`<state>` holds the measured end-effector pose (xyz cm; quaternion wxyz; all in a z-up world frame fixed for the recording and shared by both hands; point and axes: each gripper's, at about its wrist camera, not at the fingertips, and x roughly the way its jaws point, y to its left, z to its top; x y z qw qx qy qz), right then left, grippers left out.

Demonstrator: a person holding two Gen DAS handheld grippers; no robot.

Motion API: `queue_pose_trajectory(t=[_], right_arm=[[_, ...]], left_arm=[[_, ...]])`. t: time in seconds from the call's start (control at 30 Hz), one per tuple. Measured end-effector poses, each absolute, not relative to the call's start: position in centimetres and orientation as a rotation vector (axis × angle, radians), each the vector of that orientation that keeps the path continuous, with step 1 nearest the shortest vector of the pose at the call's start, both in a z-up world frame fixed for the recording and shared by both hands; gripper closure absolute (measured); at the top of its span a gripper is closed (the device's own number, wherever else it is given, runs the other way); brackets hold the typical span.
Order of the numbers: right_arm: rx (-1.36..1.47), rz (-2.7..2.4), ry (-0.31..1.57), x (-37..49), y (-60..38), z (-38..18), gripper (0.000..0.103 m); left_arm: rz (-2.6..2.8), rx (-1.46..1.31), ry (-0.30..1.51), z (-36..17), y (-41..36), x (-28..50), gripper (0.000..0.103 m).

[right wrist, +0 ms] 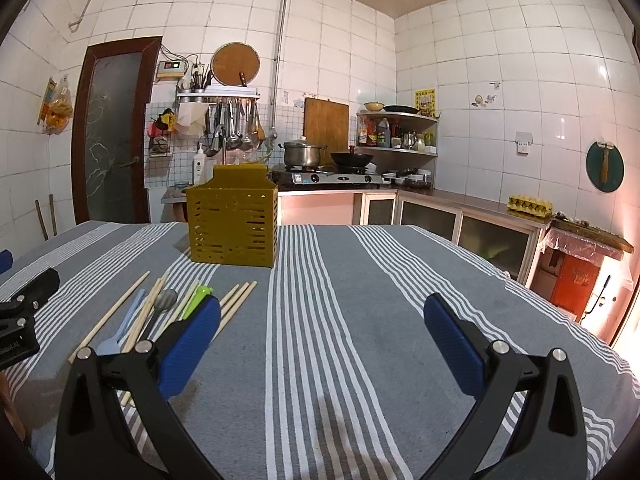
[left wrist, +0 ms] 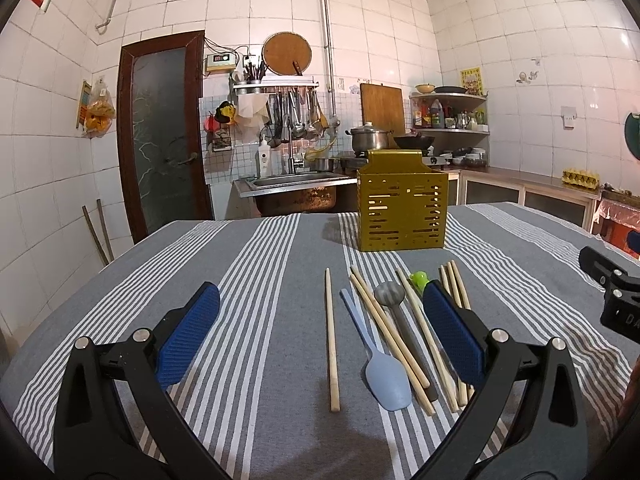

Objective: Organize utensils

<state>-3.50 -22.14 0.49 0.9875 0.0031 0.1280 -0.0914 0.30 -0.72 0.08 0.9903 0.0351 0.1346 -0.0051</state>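
While unheld: utensils (left wrist: 384, 336) beside caddy (left wrist: 402, 210)

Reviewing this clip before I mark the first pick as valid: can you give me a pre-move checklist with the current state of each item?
1. Left gripper open and holding nothing: ok.
2. Right gripper open and holding nothing: ok.
3. Yellow holder upright on the striped tablecloth, beyond the utensils: ok.
4. Holder free inside: cannot tell; no view looks into it.
5. Easy first pick available: ok; the single chopstick lies apart from the pile, between the left gripper's fingers.
6. Rest of the utensils separated: not ok; the blue spoon, grey spoon and other chopsticks overlap, and the green utensil is partly hidden.
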Motion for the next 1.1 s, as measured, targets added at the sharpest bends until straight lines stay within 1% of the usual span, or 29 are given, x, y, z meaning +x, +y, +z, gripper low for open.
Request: queue_pose_trajectory(t=[0.53, 0.83, 1.0, 1.1], right_arm=[[0.008, -0.172, 0.238, -4.0, -22.2, 0.6, 0.004], [-0.008, -0.197, 0.249, -4.0, -21.9, 0.5, 0.004], [-0.024, -0.182, 0.301, -2.8, -21.7, 0.6, 0.004], [-0.028, -0.185, 0.296, -2.2, -21.6, 1.2, 0.004]], left_arm=[[-0.038, 0.092, 0.284, -0.4, -1.3, 0.2, 0.005], [-0.049, 0.067, 0.346, -0.5, -0.9, 1.0, 0.005], [-0.065, 0.021, 0.404, -0.2, 0.1, 2.4, 0.005], [-0.083, 0.003, 0.436, 0.4, 0.8, 3.6, 0.005]])
